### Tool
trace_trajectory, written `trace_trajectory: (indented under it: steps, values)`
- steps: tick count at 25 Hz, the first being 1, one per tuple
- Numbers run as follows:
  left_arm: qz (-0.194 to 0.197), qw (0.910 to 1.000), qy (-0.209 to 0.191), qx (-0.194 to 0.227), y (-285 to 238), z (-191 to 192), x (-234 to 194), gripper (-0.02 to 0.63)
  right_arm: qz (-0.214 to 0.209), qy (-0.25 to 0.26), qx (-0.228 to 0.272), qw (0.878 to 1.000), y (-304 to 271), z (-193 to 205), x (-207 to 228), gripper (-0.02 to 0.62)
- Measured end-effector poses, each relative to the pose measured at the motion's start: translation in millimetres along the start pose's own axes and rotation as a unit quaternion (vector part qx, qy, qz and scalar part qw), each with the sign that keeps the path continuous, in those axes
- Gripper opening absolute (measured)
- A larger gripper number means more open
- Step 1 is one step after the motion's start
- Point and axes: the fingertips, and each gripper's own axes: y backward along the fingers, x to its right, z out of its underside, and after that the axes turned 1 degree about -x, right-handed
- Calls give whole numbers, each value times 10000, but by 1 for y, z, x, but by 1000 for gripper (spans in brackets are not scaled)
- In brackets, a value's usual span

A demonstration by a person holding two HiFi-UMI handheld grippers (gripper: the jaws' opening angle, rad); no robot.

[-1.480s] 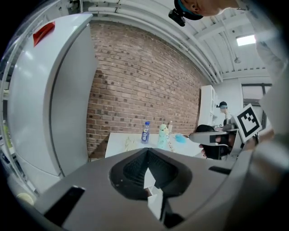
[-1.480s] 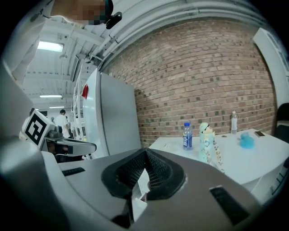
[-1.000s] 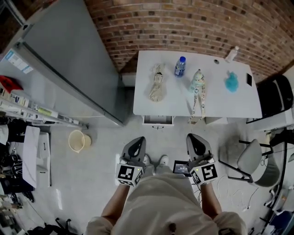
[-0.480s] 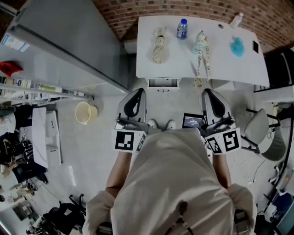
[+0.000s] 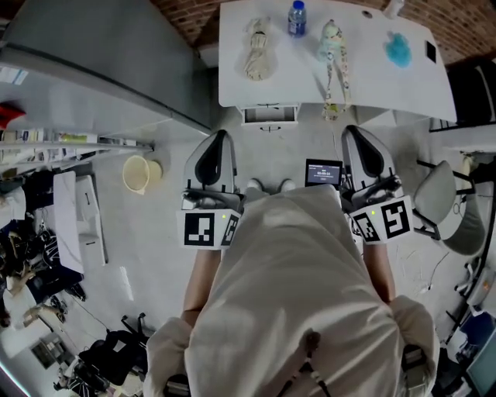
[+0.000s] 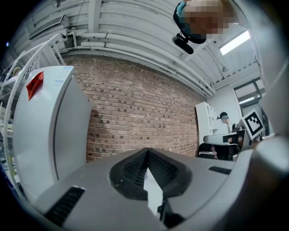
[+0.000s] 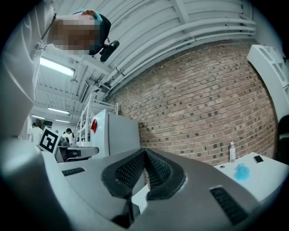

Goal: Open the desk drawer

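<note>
The white desk point(image 5: 372, 93) stands against the brick wall at the top of the head view. Its small drawer point(image 5: 269, 115) with a dark handle sits under the front edge and looks slightly pulled out. My left gripper point(image 5: 219, 134) hangs in the air short of the desk, just left of the drawer, shut and empty. My right gripper point(image 5: 354, 130) is level with it further right, also shut on nothing. In the left gripper view the left gripper point(image 6: 146, 150) points at the brick wall. In the right gripper view the right gripper point(image 7: 144, 151) faces the wall, with the desk corner point(image 7: 264, 173) at the right.
On the desk lie a beige cloth bundle point(image 5: 258, 48), a blue-capped bottle point(image 5: 297, 17), a patterned cloth point(image 5: 332, 46) and a blue item point(image 5: 400, 48). A tall grey cabinet point(image 5: 101, 46) stands left, a bucket point(image 5: 138, 174) on the floor, a grey chair point(image 5: 442, 213) at right.
Both grippers have risen toward the head camera and look larger. The desk and drawer have slid toward the top of the view. The jaws stayed shut.
</note>
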Motion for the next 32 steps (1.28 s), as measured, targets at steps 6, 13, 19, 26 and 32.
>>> trace_trajectory:
  steps: [6,13,19,26,32]
  values:
    - [-109,9999,-16,-22,4,1,6,6,-81,-94,-11,9999,2,6,0,26]
    - [-260,9996,22,-103,12,6,4,6,-169,-124,-99,9997,1,11,1,26]
    - [-348,9993,43,-132,17,8,6,6,-211,-168,-146,9995,3,14,-1,26]
    - [-331,9993,40,-167,18,11,10,6,-250,-156,-171,9994,4,15,-3,26]
    - [-299,9994,68,-170,22,12,8,6,-189,-157,-205,9995,8,17,-7,26]
